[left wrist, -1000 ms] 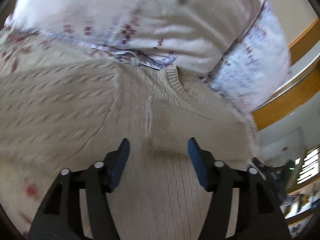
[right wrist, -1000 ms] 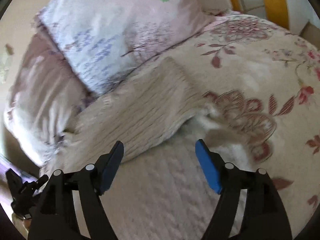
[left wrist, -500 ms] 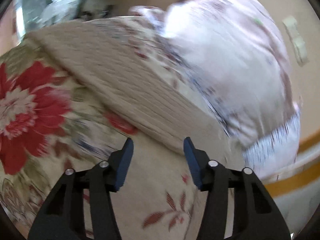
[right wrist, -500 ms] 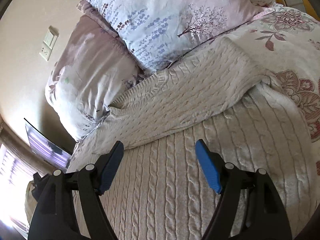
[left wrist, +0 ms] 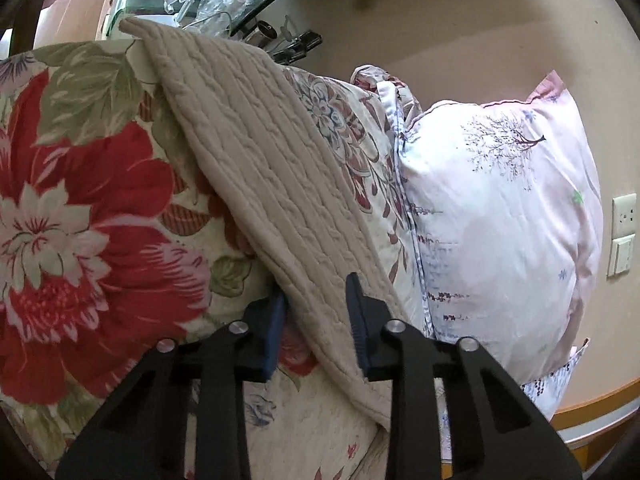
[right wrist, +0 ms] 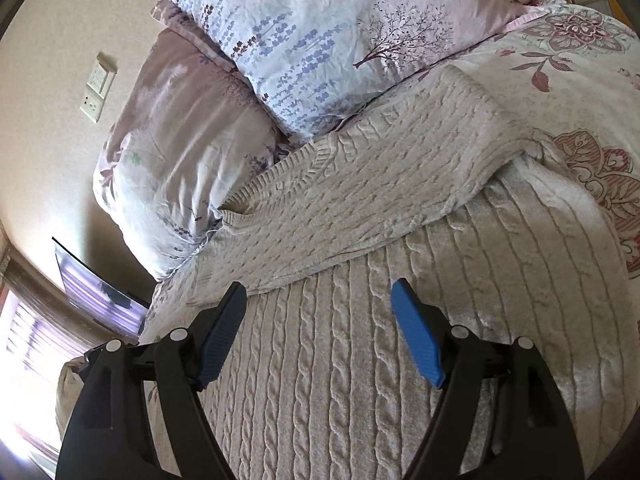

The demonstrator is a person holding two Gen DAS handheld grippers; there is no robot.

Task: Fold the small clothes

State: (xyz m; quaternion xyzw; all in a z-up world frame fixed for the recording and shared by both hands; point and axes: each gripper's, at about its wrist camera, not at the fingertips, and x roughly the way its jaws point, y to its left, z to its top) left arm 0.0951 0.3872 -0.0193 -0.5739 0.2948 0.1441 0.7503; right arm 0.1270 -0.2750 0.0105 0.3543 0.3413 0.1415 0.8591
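Left claw straddles the sweater sleeve edge, not yet pinching; closing shallow could drop it. Right claw hovers open.

The sweater lies on the bedspread, one sleeve folded across its body – two pillows just behind it, against the wall. The left gripper straddles the other sleeve (contact unclear); the right gripper hangs over the body.
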